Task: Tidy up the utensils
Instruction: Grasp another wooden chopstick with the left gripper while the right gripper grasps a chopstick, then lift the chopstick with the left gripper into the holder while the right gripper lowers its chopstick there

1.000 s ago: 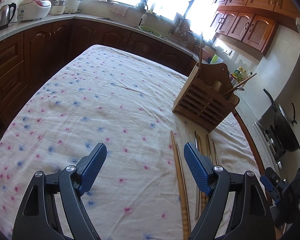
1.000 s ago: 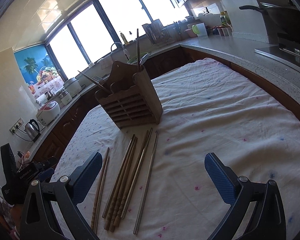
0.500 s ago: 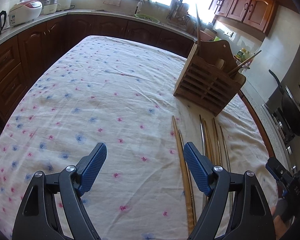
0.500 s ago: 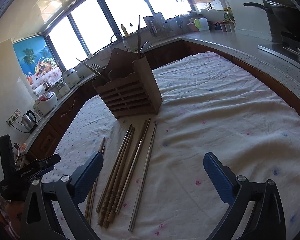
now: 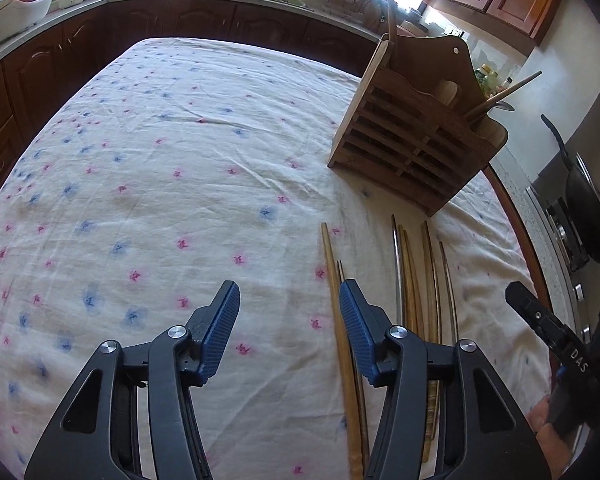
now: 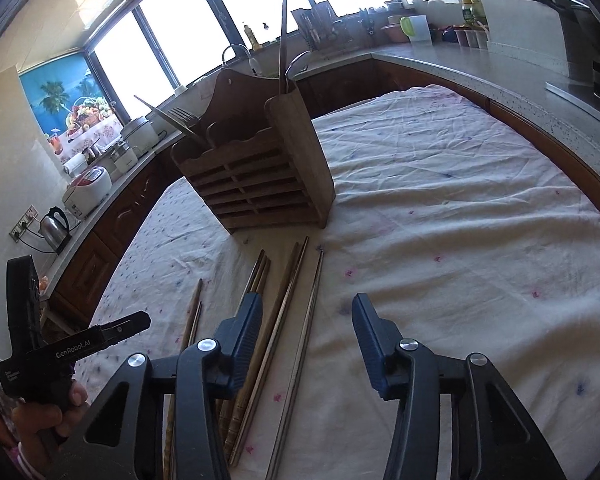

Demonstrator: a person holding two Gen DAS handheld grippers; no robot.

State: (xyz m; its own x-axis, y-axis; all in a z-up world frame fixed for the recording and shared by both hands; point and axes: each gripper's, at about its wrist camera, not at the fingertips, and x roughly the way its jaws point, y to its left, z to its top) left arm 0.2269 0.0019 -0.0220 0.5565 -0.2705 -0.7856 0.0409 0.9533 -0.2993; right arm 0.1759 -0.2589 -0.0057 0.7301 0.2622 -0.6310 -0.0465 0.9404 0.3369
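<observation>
The chopsticks [image 6: 288,320] lie loose in a rough row on the cloth-covered tabletop [image 5: 160,184], their long axes running from the near edge toward the wooden utensil holder [image 6: 256,176], which stands upright just beyond their far tips with a few utensils already in it. In the right wrist view the right gripper [image 6: 306,340] has its jaws astride the right-hand sticks: the metal chopstick [image 6: 304,344] and a brown one run lengthwise through the gap, parallel to the fingers, and no pad presses on them; these jaws have just been closing but stand released. The left gripper [image 5: 288,328] has also just been narrowing over bare cloth; the pale wooden pair [image 5: 340,320] lies just inside its right finger, untouched. Both grippers tilt downward along the sticks, so the right looks nearer a grasp, though it probably needs to drop lower.
</observation>
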